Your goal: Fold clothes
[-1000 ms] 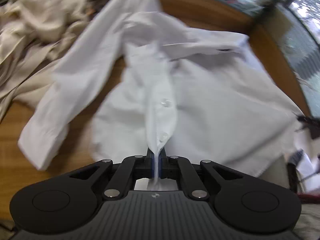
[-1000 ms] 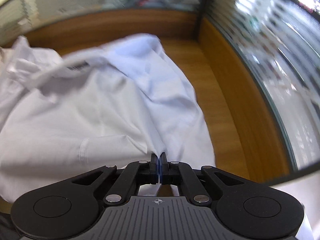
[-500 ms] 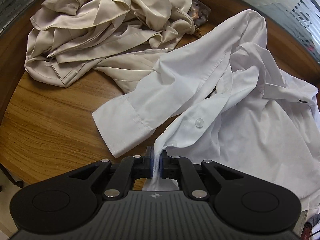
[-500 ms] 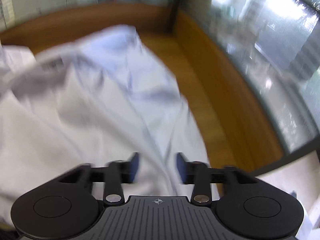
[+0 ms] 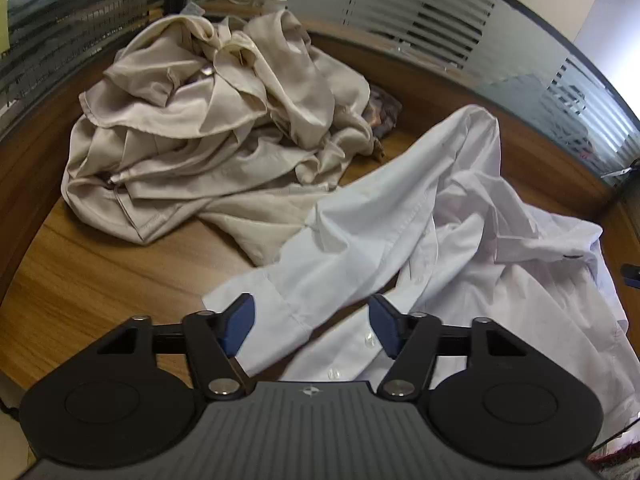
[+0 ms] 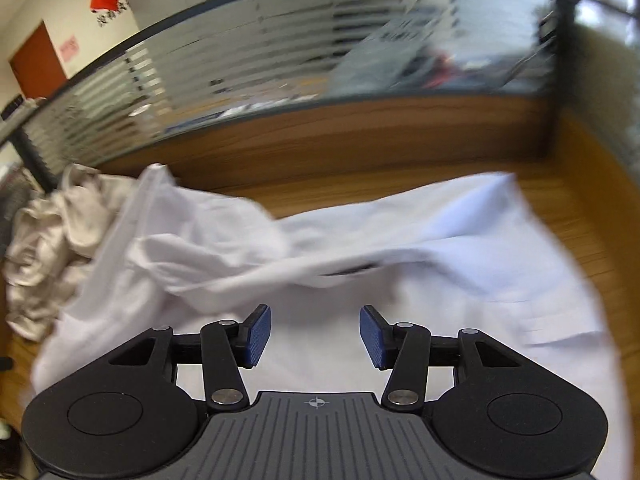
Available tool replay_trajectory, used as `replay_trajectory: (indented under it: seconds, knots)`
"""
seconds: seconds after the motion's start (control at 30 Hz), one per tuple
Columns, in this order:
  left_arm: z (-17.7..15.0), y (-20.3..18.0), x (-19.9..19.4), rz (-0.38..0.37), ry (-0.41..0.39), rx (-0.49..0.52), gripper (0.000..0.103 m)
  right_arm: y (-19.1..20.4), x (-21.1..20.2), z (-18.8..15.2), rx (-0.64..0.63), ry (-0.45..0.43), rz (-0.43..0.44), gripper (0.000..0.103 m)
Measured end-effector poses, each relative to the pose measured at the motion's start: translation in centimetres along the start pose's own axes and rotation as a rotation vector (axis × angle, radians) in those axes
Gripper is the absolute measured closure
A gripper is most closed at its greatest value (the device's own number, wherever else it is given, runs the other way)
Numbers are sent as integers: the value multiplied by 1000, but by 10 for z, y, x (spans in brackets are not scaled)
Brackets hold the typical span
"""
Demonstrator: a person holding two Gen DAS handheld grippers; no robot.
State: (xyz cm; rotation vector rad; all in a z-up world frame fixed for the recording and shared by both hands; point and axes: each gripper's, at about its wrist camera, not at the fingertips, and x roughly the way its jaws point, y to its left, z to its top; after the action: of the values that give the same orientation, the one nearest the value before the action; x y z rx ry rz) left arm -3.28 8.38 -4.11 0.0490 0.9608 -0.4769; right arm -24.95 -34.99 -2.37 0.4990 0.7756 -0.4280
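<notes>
Left wrist view: the left gripper (image 5: pixel 311 322) is tilted down over the wooden desk (image 5: pixel 92 280), jaws just spread wide, nothing pinched. The white shirt (image 5: pixel 460 240) is left lying crumpled below, a cuffed sleeve seen between the blue pads, untouched. A beige clothes pile (image 5: pixel 208 140) is heaped behind.

Right wrist view, pretty blurry: the right gripper (image 6: pixel 315 334) is angled down over the shirt's body, jaws just opened, let go, no cloth held.
</notes>
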Motion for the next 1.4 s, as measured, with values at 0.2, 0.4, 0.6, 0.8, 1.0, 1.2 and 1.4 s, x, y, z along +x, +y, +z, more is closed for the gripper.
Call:
replay_trajectory:
  seconds: [0.2, 0.4, 0.6, 0.8, 1.0, 1.2, 1.4]
  knots:
    - [9, 4, 33, 4, -8, 62, 29, 12, 60, 4, 182, 68, 94, 46]
    - [23, -7, 84, -26, 24, 97, 27, 6, 106, 7, 453, 91, 121, 42]
    - [37, -29, 121, -35, 44, 134, 24, 8, 143, 6, 662, 140, 152, 41]
    - [45, -39, 149, 16, 59, 186, 24, 19, 175, -5, 882, 238, 171, 41]
    - [53, -35, 159, 31, 77, 224, 95, 29, 200, -7, 888, 281, 135, 64]
    - [96, 7, 120, 36, 9, 75, 101, 26, 178, 11, 760, 197, 170, 90]
    - [161, 52, 66, 111, -145, -50, 101, 43, 119, 82, 415, -44, 226, 95]
